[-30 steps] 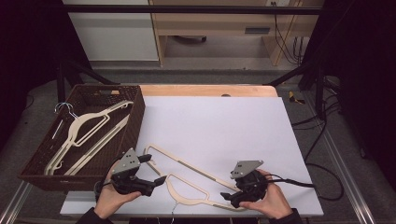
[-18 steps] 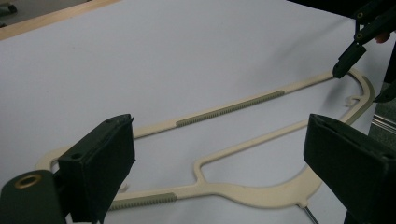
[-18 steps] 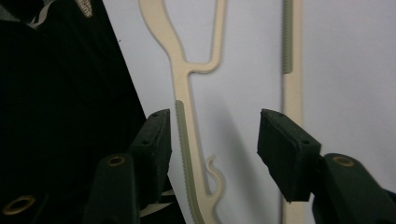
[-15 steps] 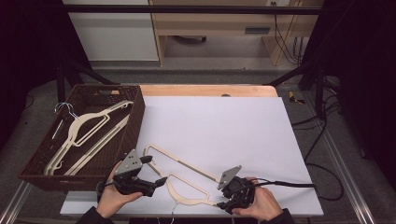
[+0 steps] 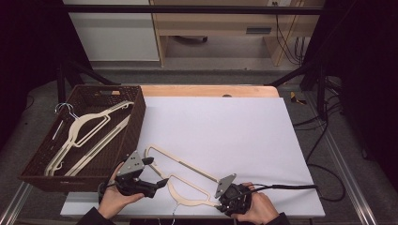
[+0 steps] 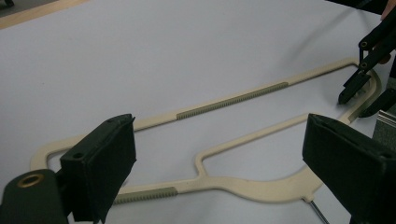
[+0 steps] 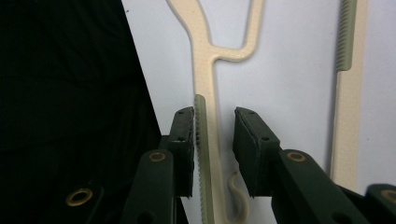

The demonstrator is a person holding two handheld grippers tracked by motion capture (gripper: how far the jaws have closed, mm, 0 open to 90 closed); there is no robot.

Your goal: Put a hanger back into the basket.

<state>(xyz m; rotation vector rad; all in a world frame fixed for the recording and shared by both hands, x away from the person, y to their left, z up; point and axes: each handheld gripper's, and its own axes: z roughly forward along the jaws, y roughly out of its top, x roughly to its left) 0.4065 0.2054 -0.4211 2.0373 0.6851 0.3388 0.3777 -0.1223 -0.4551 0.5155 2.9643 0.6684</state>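
A wicker basket (image 5: 49,161) is seen at the far left of the high view, to the left of the left gripper (image 5: 157,185), and two cream plastic hangers (image 5: 89,136) with wire hooks are held in it. The left gripper is held in the person's left hand (image 5: 117,199) at the near edge of the white table top (image 5: 225,126); its jaws are spread wide and nothing is grasped between them. In the left gripper view, the cream plastic hanger (image 6: 233,140) is shown lying flat on the table ahead of the open left gripper (image 6: 219,158), with its ribbed grip strips visible on the bar and on one shoulder arm. The hanger is seen in the high view (image 5: 183,176) stretched between the two grippers, its near edge close to the table's front edge.

The right gripper (image 5: 220,204) is held in the person's right hand (image 5: 258,208) at the hanger's right end. In the right gripper view, the right gripper (image 7: 212,149) is placed astride the ribbed shoulder arm of the hanger (image 7: 205,93): one pad is pressed against the ribbed strip, while a gap is left between the arm and the other pad. The jaws are thus not closed on the hanger. A small moulded hook (image 7: 236,196) is visible just between the jaws, below the arm.
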